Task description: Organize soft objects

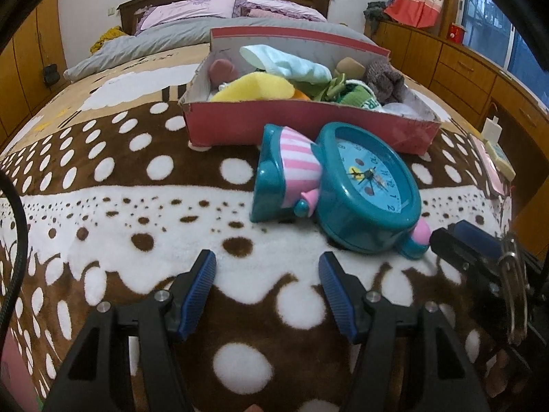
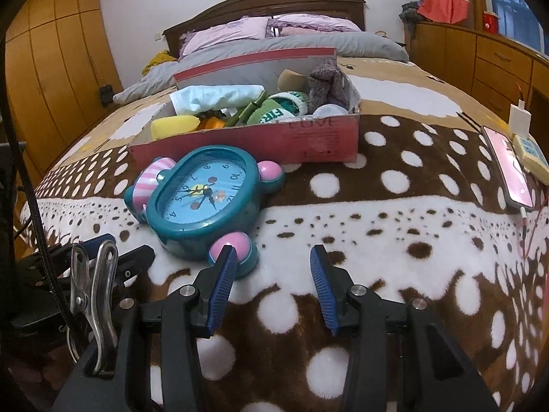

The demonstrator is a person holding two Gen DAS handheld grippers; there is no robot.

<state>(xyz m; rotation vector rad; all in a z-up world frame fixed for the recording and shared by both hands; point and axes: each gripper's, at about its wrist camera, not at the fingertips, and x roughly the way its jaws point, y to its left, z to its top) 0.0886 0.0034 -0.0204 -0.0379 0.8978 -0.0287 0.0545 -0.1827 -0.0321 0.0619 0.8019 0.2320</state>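
Observation:
A red cardboard box (image 1: 308, 122) stands on the bed, also in the right wrist view (image 2: 260, 139). It holds soft things: a yellow plush (image 1: 255, 87), a pale blue cloth (image 1: 291, 61), a green sock (image 2: 274, 111), a grey knit piece (image 2: 326, 84). A teal alarm clock (image 1: 363, 189) lies flat in front of the box, also in the right wrist view (image 2: 206, 199). My left gripper (image 1: 267, 267) is open and empty, low over the blanket, left of the clock. My right gripper (image 2: 272, 261) is open and empty, its left finger (image 2: 223, 274) beside the clock's pink foot.
The brown-and-white spotted blanket (image 1: 137, 226) covers the bed. A pink phone (image 2: 511, 168), a charger and a small box lie at the bed's right edge. Pillows and a grey duvet (image 1: 164, 37) lie beyond the box. Wooden cabinets line both sides.

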